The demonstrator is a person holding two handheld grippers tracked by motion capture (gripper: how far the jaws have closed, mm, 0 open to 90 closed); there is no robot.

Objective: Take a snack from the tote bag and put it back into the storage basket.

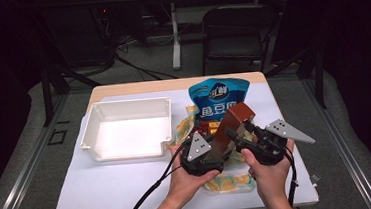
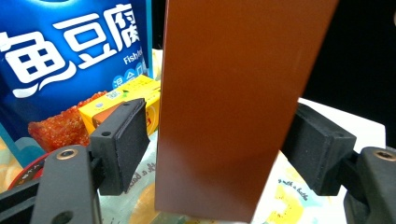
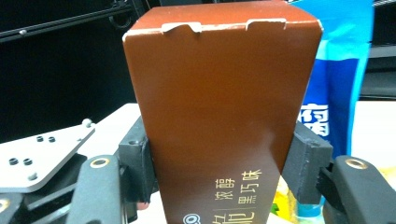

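A tall brown carton (image 1: 234, 120) with gold lettering stands tilted between both grippers, just in front of the blue snack bag (image 1: 219, 94). My right gripper (image 1: 243, 132) is shut on it: in the right gripper view (image 3: 219, 163) both black pads (image 3: 137, 158) press the carton's (image 3: 219, 93) sides. My left gripper (image 1: 212, 150) sits lower on the same carton (image 2: 233, 93). In the left gripper view (image 2: 219, 144) the jaws straddle it, with a thin gap showing at the left pad (image 2: 123, 144). The carton's base is hidden behind the grippers.
An empty white tray (image 1: 87, 127) lies left of the hands on the white sheet (image 1: 119, 185). The blue bag (image 2: 60, 51) and a small yellow box (image 2: 126, 95) sit behind the carton, and yellow-patterned packets (image 1: 230, 182) lie under the grippers. A dark chair (image 1: 238, 30) stands beyond the table.
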